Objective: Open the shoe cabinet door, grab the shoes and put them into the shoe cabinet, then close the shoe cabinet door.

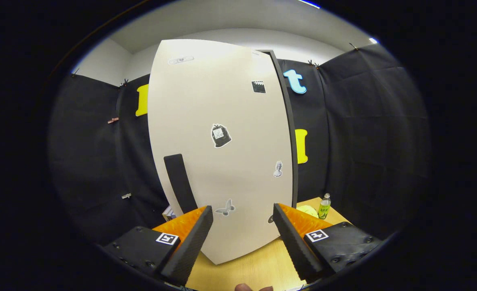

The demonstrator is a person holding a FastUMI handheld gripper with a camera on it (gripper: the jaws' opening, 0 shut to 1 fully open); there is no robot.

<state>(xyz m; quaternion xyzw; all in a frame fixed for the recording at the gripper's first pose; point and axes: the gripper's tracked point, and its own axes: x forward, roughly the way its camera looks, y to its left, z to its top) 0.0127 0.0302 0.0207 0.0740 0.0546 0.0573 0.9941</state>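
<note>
Cream-white cabinet door (222, 161) with stickers and a dark upright handle (180, 182) stands just ahead of your claw (243, 220), whose fingers gape wide, holding nothing. Door looks shut; whether shoes sit inside, you cannot tell.

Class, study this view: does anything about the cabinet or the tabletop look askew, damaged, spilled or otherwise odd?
Nothing stands out. The cabinet door looks closed and undamaged, its bowed outline being lens distortion; its handle is intact. The bottle stands upright on the table, nothing spilled. The gripper fingers are open just before the door.
</note>
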